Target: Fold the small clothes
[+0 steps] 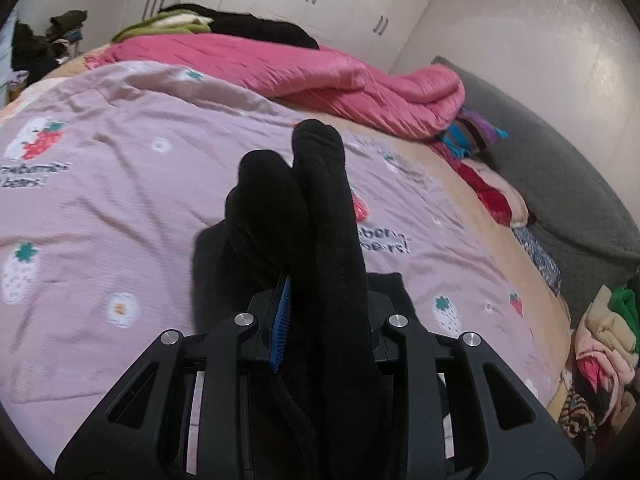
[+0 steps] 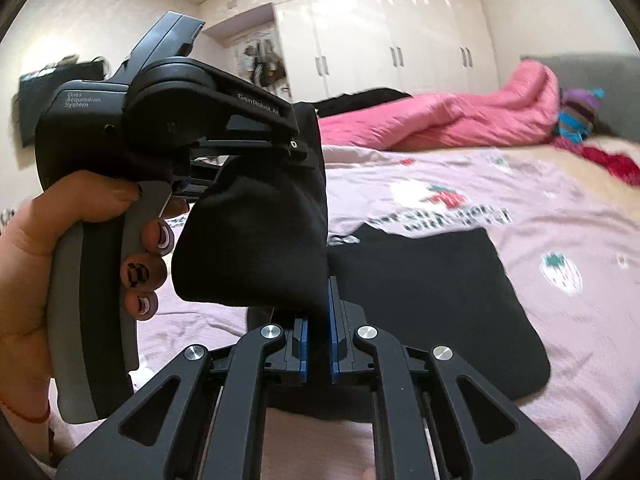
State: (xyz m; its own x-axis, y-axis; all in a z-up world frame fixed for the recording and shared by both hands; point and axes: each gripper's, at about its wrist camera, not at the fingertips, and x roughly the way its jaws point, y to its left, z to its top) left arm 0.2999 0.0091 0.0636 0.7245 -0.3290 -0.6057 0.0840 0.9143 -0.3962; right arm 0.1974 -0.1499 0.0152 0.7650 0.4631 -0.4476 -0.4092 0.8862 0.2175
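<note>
A: Where's the garment?
B: Off the bed (image 2: 520, 216), held up between both claws. It's a black sock (image 1: 320, 200), or a pair; the left wrist view shows two rounded toe ends sticking up past the left claw (image 1: 320, 320).
A: Left claw state?
B: Narrowly parted, cloth bunched between the pads, so it's gripping the sock partway along. One blue pad (image 1: 282, 320) shows; the other is hidden by fabric.
A: Right claw?
B: The right claw (image 2: 319, 332) is closed down tight on a thin edge of the same black cloth, which hangs from the left claw above it. A hand (image 2: 60, 248) holds that left handle.
A: Anything else black?
B: A flat black piece (image 2: 440, 300) lying on the bed just behind the right claw. Can't tell what it is.
A: Handling?
B: Likely light, soft, limp, sags wherever unsupported. Not fragile, not slippery against ribbed pads. Best held at cuff and toe, so it hangs straight for the fold.
</note>
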